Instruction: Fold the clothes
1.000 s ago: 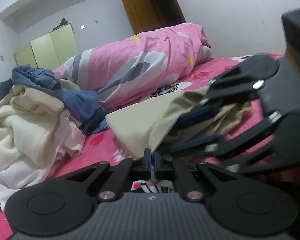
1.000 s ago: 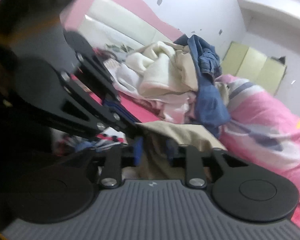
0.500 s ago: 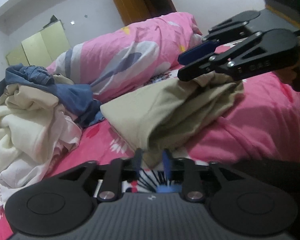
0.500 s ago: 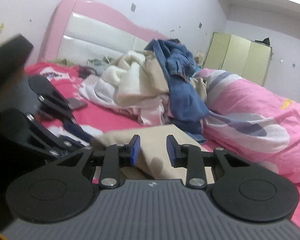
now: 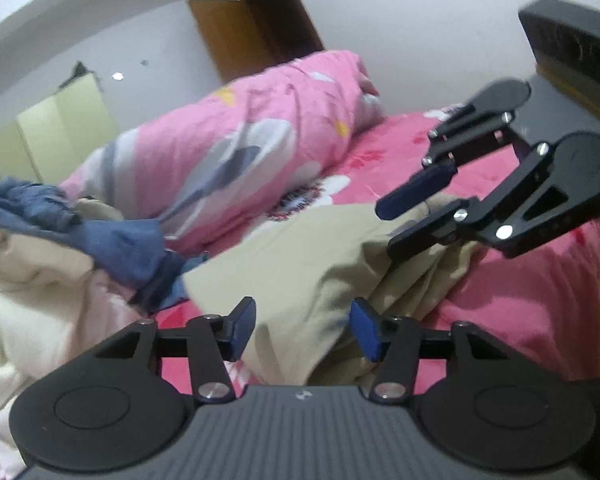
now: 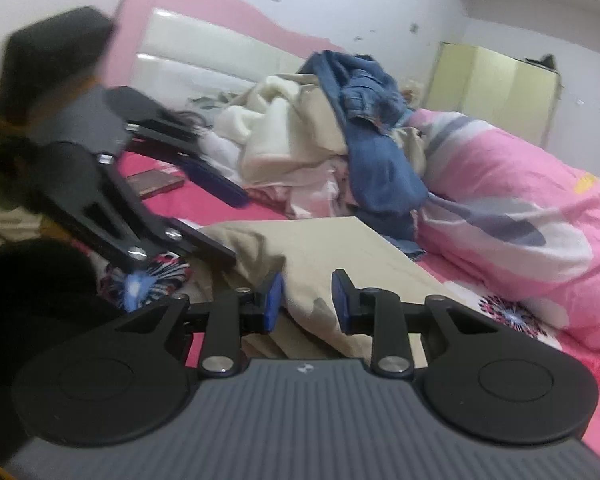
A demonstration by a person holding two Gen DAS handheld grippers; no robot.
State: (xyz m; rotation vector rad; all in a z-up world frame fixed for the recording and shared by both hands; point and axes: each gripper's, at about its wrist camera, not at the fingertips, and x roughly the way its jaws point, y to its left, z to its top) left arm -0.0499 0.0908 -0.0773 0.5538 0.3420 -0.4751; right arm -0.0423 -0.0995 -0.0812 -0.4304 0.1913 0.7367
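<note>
Both tools spread wide and gripping nothing: left tool (image 5: 302, 330) and right tool (image 6: 306, 300) poised just over the beige garment (image 5: 312, 248), at opposite ends of it. Beige garment lying doubled over and partly creased on the pink bedsheet (image 5: 520, 300), so at least one fold apparently in place, neatness of edges hard to judge. Beyond it, an unfolded heap of clothes (image 6: 320, 136) beside the rolled pink duvet (image 6: 512, 200), so plenty left to fold.
</note>
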